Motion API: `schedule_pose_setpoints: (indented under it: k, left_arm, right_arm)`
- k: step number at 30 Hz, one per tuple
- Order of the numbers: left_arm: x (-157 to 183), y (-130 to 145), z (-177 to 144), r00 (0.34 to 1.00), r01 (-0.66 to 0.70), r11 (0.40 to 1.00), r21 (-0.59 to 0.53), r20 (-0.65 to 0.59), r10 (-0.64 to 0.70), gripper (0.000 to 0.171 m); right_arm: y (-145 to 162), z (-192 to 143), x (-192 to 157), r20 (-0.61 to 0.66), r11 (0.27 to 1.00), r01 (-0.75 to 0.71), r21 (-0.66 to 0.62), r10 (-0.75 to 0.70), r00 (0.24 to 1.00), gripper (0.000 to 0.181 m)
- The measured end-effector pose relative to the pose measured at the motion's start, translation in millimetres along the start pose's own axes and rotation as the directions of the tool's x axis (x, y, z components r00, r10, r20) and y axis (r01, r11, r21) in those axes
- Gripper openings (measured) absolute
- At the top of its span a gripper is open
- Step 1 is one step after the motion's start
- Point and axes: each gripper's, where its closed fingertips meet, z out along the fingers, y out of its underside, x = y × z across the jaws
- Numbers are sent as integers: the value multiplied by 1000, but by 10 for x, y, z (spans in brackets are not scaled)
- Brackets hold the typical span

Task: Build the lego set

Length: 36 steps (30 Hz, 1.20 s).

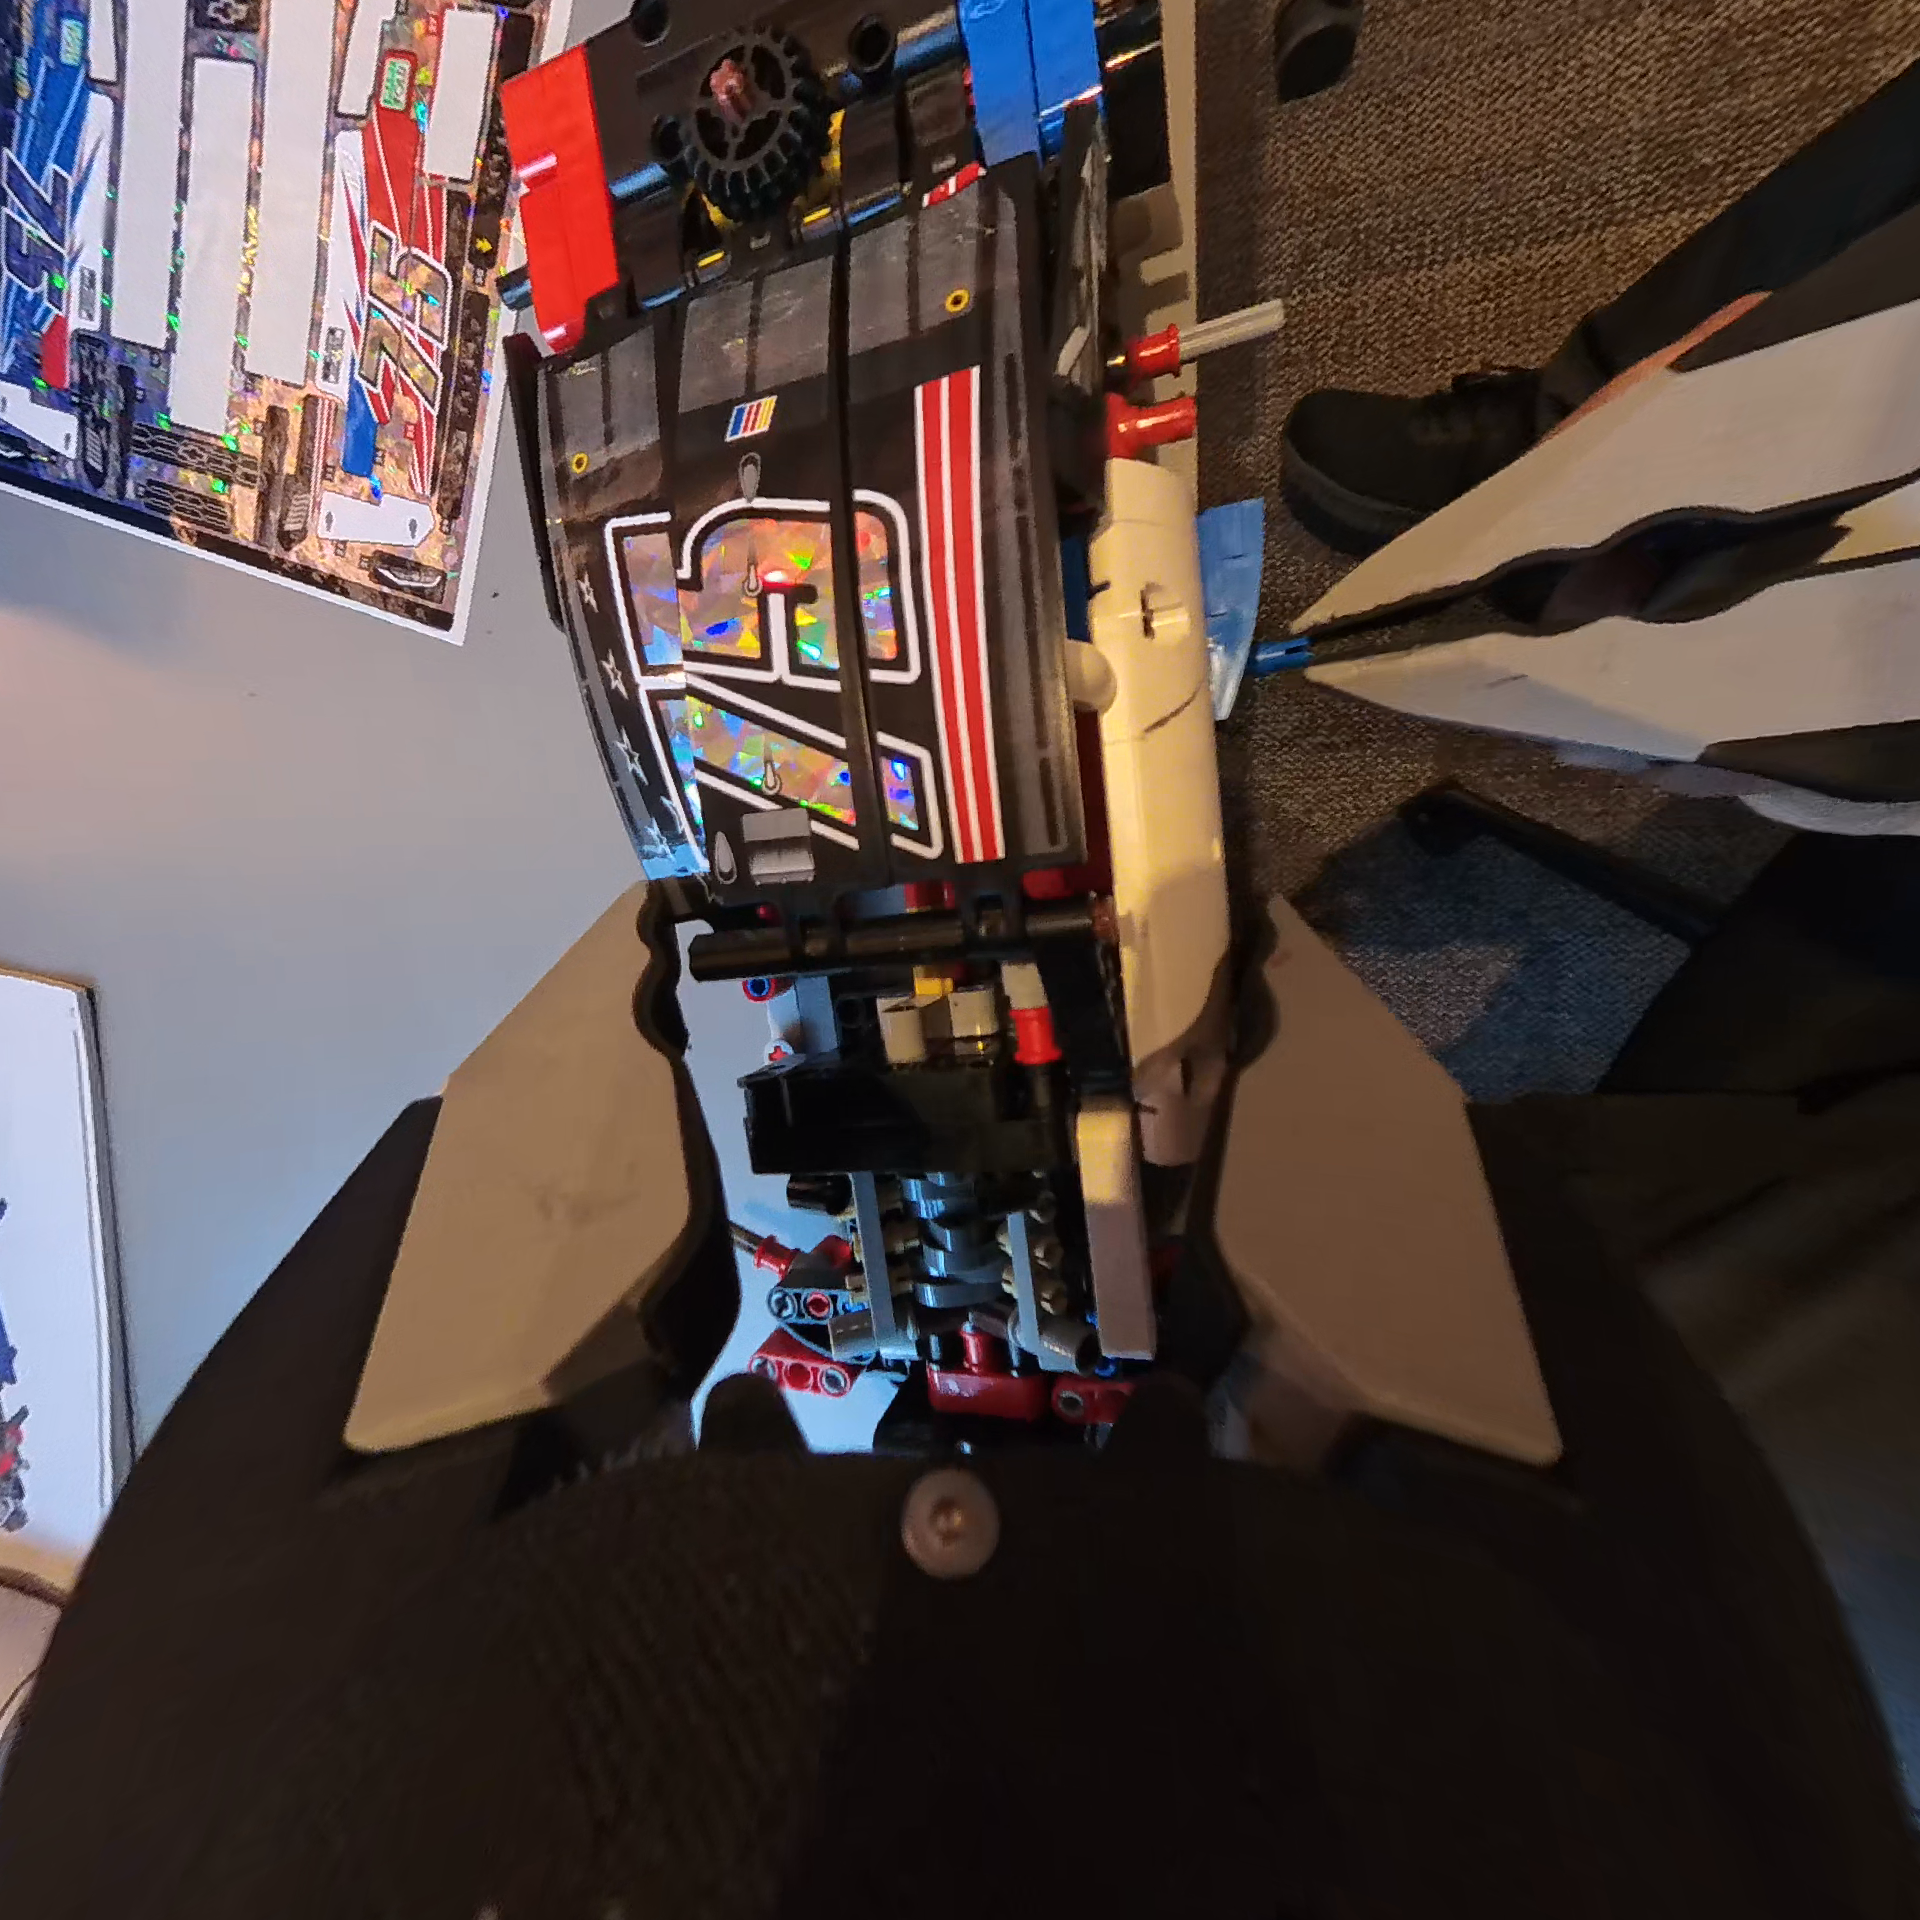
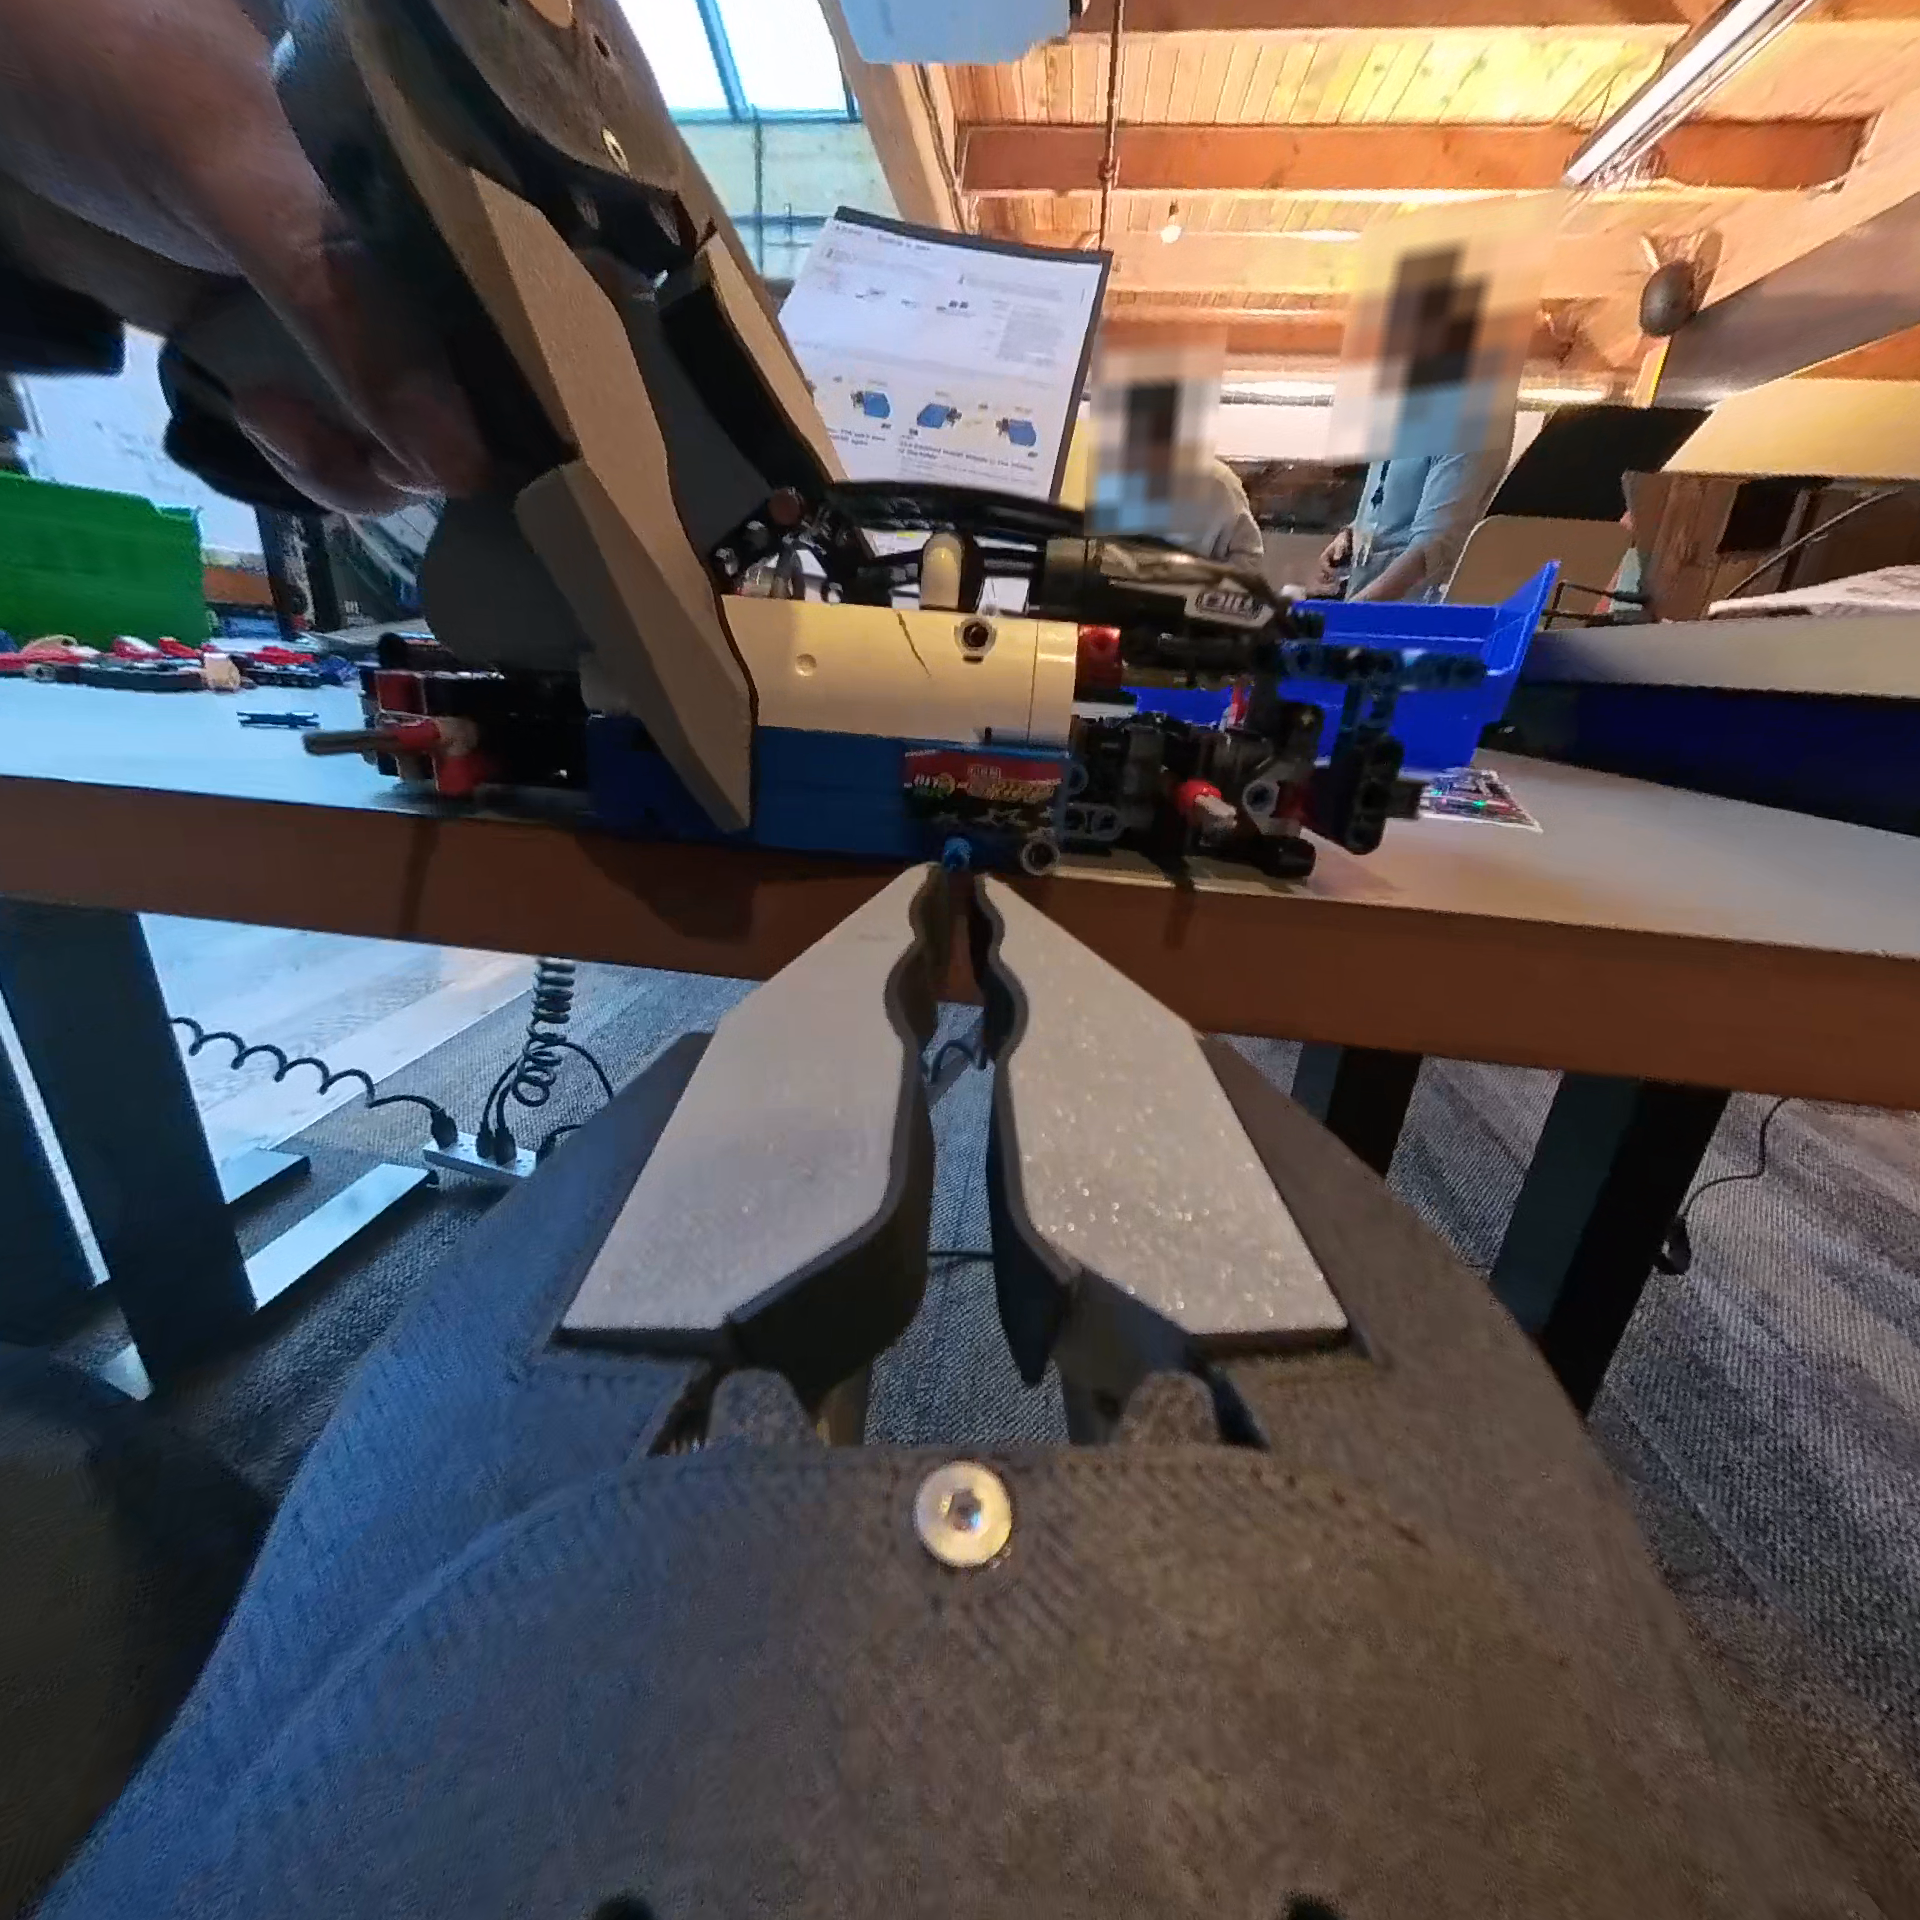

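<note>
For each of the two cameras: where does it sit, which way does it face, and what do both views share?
Left wrist view: above, facing down on the lego car; its left gripper straddles the car.
Right wrist view: below table height, facing the car's side; its right gripper pinches a blue pin.
Shared: car, pin, both grippers.

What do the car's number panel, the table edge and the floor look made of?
Car's number panel: seemingly glossy black plastic under a holographic foil sticker, which glints rainbow. Table edge: looks like brown wood or laminate banding, smooth and matte. Floor: grey carpet, with a woven, ribbed texture.
</note>
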Motion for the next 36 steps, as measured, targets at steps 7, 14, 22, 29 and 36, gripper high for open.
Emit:
schedule_pose_setpoints:
  k: [7, 14, 22, 29, 36]
  left_arm:
    - [-4, 1, -4, 1000, -8, 1000, -9, 7, 9, 105]
    - [1, 0, 0, 1000, -7, 1000, -4, -2, 7, 104]
    - [-2, 12, 6, 1000, 14, 1000, -11, -18, -14, 101]
    - [-48, 41, 6, 999, 39, 999, -7, -19, -39, 101]
    - [-45, 53, -26, 998, -63, 998, -32, -22, 62, 104]
  right_arm:
    - [-35, 4, 17, 3, 999, 38, -3, -38, 999, 0]
    - [-32, 11, 15, 16, 998, 55, -11, -54, 998, 0]
    - [-24, 39, 22, 32, 995, 90, -32, -89, 995, 0]
    - [-3, 117, 12, 88, 995, 53, -79, -46, 995, 0]
    - [-35, 40, -68, 217, 999, 10, -39, -1, 976, 0]
